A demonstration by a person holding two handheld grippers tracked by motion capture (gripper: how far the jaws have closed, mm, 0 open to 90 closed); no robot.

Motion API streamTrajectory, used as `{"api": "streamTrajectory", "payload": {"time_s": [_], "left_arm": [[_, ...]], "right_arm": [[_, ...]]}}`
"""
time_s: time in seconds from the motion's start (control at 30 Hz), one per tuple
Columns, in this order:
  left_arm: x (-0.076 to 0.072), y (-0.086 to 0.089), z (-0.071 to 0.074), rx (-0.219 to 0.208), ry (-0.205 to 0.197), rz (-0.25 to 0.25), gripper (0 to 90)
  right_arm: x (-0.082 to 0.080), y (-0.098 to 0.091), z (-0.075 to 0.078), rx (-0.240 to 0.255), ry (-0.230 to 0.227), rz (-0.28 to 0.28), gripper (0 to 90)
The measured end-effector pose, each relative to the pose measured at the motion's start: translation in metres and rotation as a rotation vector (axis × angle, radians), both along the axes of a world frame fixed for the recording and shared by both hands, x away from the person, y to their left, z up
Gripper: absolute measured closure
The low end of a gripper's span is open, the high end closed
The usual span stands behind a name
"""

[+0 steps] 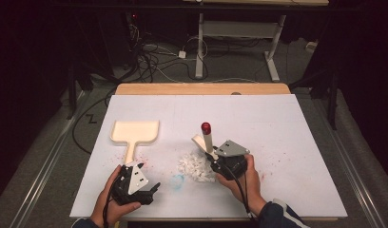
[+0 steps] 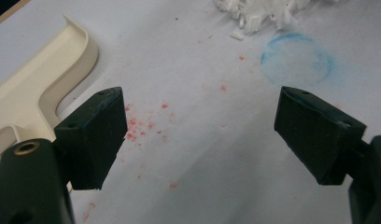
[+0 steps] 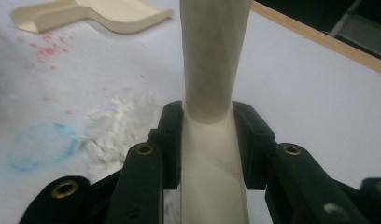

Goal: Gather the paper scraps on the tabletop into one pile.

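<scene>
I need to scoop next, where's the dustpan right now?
High view: the dustpan lies left on the table, just beyond the left gripper.

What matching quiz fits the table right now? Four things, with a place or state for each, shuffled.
1. dustpan
2. brush
3. shreds
4. left tool

a. white heap mid-table
b. open, holding nothing
c. flat on the table, untouched
d. clamped in the right tool

Pairs: 1-c, 2-d, 3-a, 4-b
</scene>
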State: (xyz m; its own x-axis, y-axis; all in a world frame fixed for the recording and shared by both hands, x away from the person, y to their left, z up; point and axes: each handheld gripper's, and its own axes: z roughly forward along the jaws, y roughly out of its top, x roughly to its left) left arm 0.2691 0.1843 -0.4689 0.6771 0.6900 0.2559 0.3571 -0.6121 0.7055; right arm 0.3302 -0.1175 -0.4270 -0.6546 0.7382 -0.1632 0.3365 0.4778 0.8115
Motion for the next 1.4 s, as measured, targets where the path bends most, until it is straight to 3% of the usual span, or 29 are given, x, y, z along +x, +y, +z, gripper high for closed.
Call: {"api": "streamTrajectory", "payload": {"time_s": [0.13, 0.27, 0.73, 0.87, 1.13, 1.3, 1.4], "left_arm": [[0.000, 0.000, 0.000, 0.001, 0.002, -0.003, 16.3], [0.000, 0.001, 0.000, 0.000, 0.004, 0.001, 16.3], [-0.002, -0.001, 0.000, 0.017, -0.006, -0.003, 16.3], [-0.001, 0.001, 0.000, 0.019, -0.004, -0.002, 16.3], [-0.003, 0.002, 0.001, 0.018, -0.011, 0.000, 16.3], [-0.003, 0.001, 0.000, 0.028, -0.012, -0.004, 16.3], [-0.003, 0.000, 0.000, 0.034, -0.013, -0.006, 16.3]], "right_arm": [[0.003, 0.008, 0.003, 0.031, 0.001, 0.008, 67.9], [0.005, 0.004, 0.009, 0.024, -0.025, -0.007, 67.9], [0.005, -0.059, 0.043, 0.076, -0.064, 0.010, 67.9], [0.002, -0.080, 0.047, 0.096, -0.040, 0.028, 67.9], [-0.017, -0.124, 0.047, 0.062, -0.012, 0.021, 67.9], [-0.030, -0.150, 0.047, 0.035, 0.051, 0.080, 67.9], [-0.037, -0.157, 0.049, 0.018, 0.122, 0.164, 67.9]]}}
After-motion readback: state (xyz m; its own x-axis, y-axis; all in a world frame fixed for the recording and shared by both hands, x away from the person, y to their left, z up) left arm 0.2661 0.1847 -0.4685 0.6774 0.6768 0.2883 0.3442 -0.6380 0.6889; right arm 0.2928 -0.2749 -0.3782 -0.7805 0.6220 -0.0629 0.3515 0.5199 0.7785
